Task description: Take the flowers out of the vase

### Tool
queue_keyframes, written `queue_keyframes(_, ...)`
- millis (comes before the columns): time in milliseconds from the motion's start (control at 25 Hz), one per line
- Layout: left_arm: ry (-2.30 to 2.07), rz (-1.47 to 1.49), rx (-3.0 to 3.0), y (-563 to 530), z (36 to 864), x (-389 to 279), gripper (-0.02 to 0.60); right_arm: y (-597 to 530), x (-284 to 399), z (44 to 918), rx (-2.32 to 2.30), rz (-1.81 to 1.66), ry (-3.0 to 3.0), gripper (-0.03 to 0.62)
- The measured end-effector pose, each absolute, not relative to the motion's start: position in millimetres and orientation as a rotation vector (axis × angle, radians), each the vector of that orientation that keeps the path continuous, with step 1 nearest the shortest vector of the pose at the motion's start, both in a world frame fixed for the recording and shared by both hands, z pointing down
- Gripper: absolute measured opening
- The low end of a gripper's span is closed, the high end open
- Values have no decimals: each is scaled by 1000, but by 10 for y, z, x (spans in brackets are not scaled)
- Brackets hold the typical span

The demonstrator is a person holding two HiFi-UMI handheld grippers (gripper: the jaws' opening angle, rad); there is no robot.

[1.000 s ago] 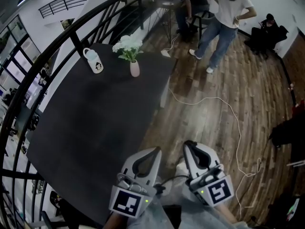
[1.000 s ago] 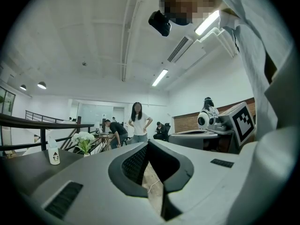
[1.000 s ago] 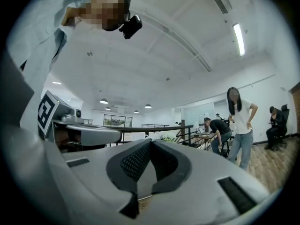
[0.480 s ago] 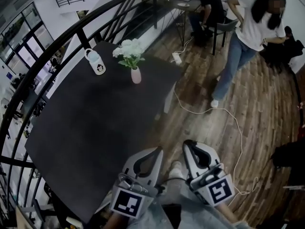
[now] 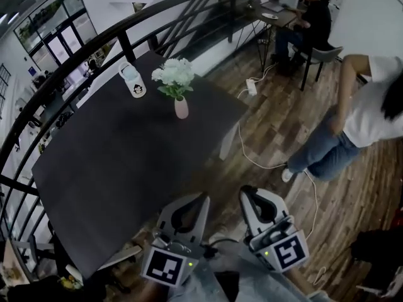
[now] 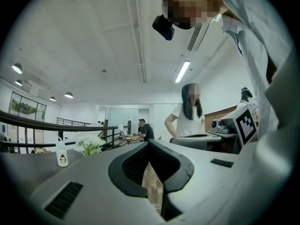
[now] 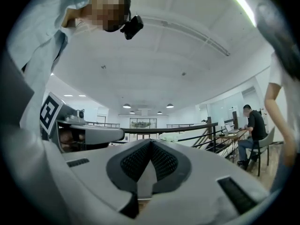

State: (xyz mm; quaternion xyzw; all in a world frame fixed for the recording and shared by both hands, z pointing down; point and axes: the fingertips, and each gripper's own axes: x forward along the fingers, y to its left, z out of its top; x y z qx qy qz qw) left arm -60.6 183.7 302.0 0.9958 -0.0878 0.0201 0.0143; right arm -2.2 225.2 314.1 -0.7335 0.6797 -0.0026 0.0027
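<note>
I see a big dark bench (image 5: 126, 162) with a small white bottle (image 5: 132, 80) standing near its far edge. A black railing (image 5: 124, 46) curves round the bench. The floor (image 5: 277, 124) is brown wood, and a white cable (image 5: 242, 142) lies across it. One person (image 5: 356, 121) stands on the floor. Another person (image 5: 315, 17) sits at a desk far back.
</note>
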Motion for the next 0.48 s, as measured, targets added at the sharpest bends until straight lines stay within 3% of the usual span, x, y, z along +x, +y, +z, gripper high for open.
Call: queue_keyframes(480, -442, 108, 3079, 1699, 3120, -275, -3, 1977, 289, 3223, -2138, -22, 2263, -2)
